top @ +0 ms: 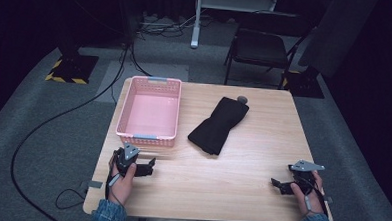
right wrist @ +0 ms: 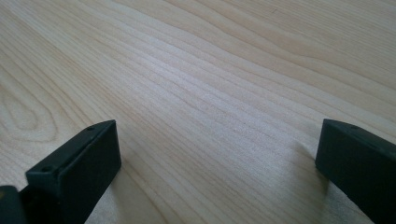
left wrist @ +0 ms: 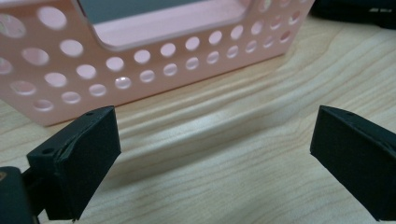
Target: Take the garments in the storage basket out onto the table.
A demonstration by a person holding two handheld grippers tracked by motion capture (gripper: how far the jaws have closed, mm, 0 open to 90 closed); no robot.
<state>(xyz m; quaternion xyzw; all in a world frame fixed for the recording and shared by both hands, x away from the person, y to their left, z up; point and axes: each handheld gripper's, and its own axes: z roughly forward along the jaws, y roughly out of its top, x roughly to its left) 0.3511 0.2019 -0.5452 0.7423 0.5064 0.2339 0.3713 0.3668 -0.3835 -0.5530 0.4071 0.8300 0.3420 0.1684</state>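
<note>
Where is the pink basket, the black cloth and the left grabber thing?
pink basket (top: 125,112), high view, on its left wall.
black cloth (top: 218,124), high view, on the middle of the folded fabric.
left gripper (left wrist: 212,154), left gripper view, midway between its open jaws.

Table: a light wooden square tabletop (top: 241,177) – pale grain.
Chair: a black folding chair (top: 261,48) stood behind the far edge.
Cable: a black floor cable (top: 48,121) curved left – near a yellow-black striped base (top: 71,69).
Floor: grey carpet (top: 362,148).
</note>
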